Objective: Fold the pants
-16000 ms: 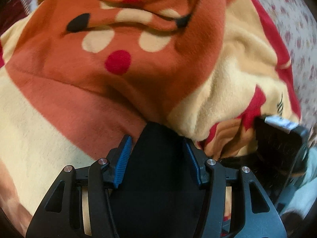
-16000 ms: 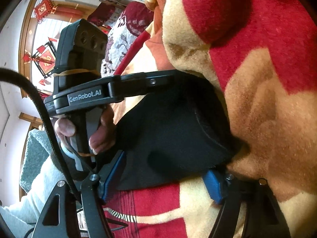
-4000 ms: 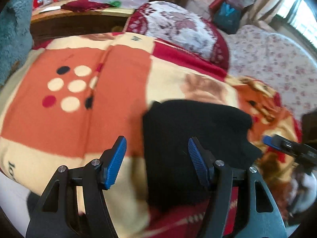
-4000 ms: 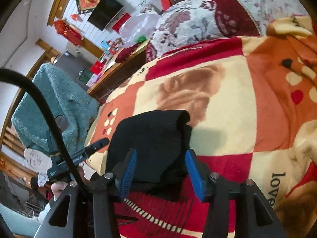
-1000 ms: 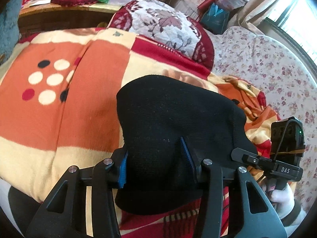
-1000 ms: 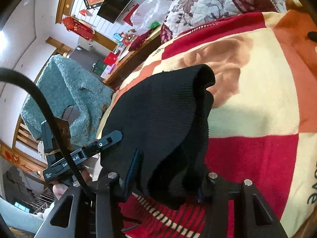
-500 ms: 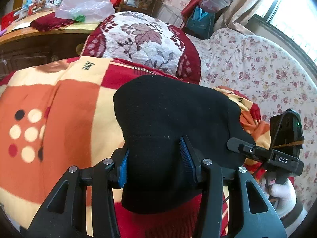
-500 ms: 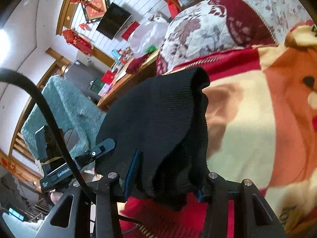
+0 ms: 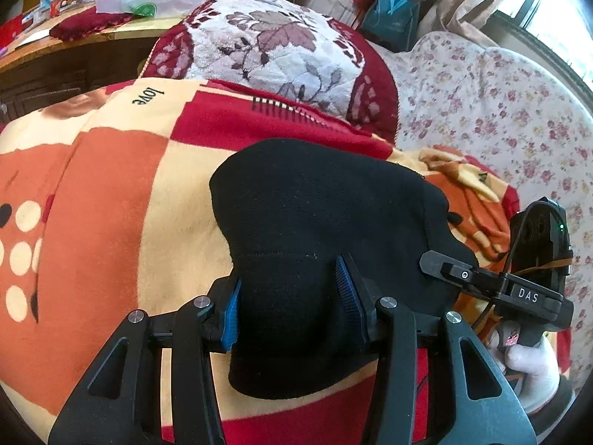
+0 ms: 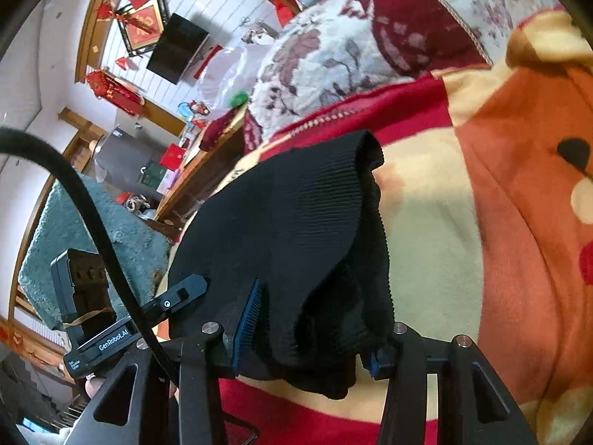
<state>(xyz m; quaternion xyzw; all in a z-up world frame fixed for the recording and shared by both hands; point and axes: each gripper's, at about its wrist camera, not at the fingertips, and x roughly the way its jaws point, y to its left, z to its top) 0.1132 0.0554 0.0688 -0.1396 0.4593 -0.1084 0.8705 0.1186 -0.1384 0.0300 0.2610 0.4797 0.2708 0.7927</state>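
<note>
Blanket (image 9: 111, 193) fills the frame, with the pants (image 9: 318, 230) bunched black at centre in both wrist views and lifted off it, their far ribbed edge drooping free. Left gripper (image 9: 289, 296) and right gripper (image 10: 307, 326) are each clenched on the near edge of the pants, one at either end, so this looks like mid-fold carry. Next move, as I read it: swing the held edge forward, lay it flat over the far part, release both.

A patchwork fleece blanket (image 9: 111, 193) fills the lower frame; a floral cushion (image 9: 274, 48) and wooden table (image 9: 55, 48) are seen above, daylight upper right.
</note>
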